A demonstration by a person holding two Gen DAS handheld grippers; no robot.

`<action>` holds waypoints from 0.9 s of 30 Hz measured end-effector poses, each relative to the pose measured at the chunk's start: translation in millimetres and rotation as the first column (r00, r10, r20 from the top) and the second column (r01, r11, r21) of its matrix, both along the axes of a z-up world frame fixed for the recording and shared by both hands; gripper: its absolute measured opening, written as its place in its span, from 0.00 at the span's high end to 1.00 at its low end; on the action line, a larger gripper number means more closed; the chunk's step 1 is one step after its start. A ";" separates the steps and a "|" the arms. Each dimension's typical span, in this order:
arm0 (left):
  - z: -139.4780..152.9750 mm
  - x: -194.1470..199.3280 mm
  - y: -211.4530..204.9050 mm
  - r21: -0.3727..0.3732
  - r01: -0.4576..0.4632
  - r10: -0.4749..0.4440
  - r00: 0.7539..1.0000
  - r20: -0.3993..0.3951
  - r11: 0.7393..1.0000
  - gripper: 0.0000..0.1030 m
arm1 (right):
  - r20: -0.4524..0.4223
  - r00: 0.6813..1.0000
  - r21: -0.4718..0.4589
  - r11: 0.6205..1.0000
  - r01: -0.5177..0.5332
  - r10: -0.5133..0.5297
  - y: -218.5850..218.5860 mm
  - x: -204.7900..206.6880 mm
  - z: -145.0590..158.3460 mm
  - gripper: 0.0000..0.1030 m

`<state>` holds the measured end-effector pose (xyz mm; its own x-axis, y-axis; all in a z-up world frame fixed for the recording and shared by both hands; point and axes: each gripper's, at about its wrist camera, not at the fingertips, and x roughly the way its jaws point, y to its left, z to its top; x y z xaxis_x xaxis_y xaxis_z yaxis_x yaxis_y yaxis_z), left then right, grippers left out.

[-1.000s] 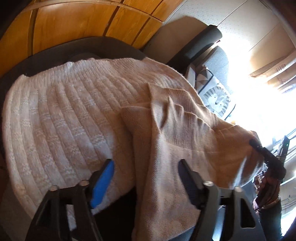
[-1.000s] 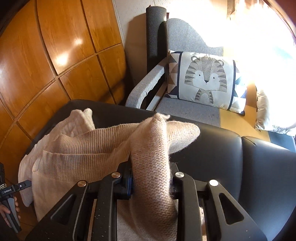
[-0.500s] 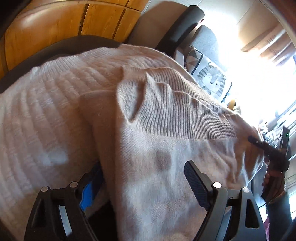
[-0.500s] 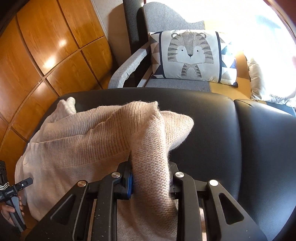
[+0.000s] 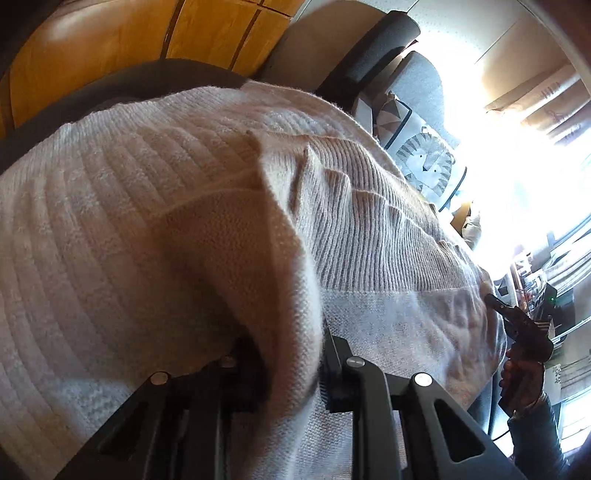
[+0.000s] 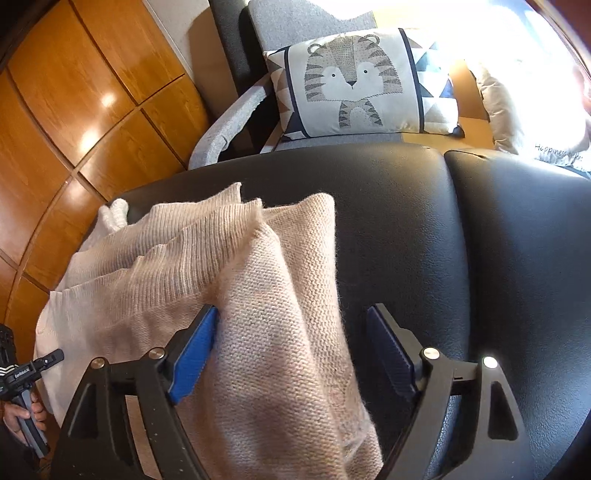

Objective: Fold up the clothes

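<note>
— On the black leather sofa (image 6: 424, 229), what lies there?
— A beige knit sweater (image 6: 266, 332) is heaped at the sofa's left end, its ribbed hem bunched toward the backrest. A white ribbed knit (image 5: 92, 240) lies against it, on the side nearer the wood-panelled wall (image 6: 74, 110).
— And beyond the sofa?
— A grey armchair (image 6: 295, 22) stands behind the backrest, with a tiger cushion (image 6: 354, 81) on its seat.
— How do the grippers stand?
— The left gripper (image 5: 291, 373) is closing, its jaws pinching a fold of the sweater at the sofa's left end. The right gripper (image 6: 291, 354) is opening; one blue pad (image 6: 192, 362) touches the sweater, the other stands clear over the bare seat, so the fabric lies loose between them.
</note>
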<state>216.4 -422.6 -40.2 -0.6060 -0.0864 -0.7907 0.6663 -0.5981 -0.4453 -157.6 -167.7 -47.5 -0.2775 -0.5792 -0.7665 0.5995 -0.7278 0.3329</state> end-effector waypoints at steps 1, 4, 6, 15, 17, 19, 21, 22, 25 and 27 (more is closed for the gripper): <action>-1.4 1.2 -0.6 0.005 -0.001 0.001 1.000 -0.007 1.000 0.79 | -0.008 1.000 -0.007 1.000 -0.009 0.009 0.0 -0.8 -0.4 0.18; -6.0 7.0 -6.2 0.043 -0.004 0.005 0.999 -0.044 0.999 0.79 | -0.042 0.998 0.008 0.999 -0.051 0.052 -14.2 -3.5 -1.8 0.12; -9.1 10.8 -9.8 0.066 -0.003 0.007 0.998 -0.065 0.998 0.79 | -0.075 0.994 0.031 0.996 -0.081 0.084 -24.4 -3.9 -3.9 0.11; -6.1 29.0 -7.5 0.094 -0.032 0.046 0.988 -0.149 0.995 0.85 | -0.121 0.975 0.132 0.976 -0.173 0.189 -60.4 20.1 11.6 0.76; 0.9 32.4 -6.8 0.104 -0.032 0.051 0.981 -0.188 0.994 0.86 | -0.151 0.972 0.106 0.980 -0.166 0.181 -64.6 23.7 30.9 0.76; 10.3 35.6 -5.7 0.109 -0.029 0.053 0.972 -0.230 0.994 0.86 | -0.197 0.963 0.073 0.983 -0.171 0.182 -71.5 29.1 57.0 0.76; 21.4 41.1 -5.6 0.111 -0.027 0.056 0.961 -0.272 0.994 0.86 | -0.252 0.947 0.057 0.980 -0.191 0.199 -85.3 37.3 84.1 0.76; 27.3 44.3 -6.2 0.112 -0.027 0.059 0.955 -0.292 0.993 0.86 | -0.277 0.937 0.053 0.977 -0.206 0.212 -94.1 42.2 96.4 0.76; 46.9 50.8 -11.5 0.100 -0.041 0.073 0.937 -0.342 0.994 0.86 | -0.354 0.899 0.047 0.965 -0.257 0.256 -124.1 59.8 129.0 0.76; 61.8 60.2 -18.6 0.087 -0.063 0.091 0.923 -0.374 0.994 0.87 | -0.395 0.873 0.045 0.955 -0.293 0.286 -145.3 73.3 148.0 0.77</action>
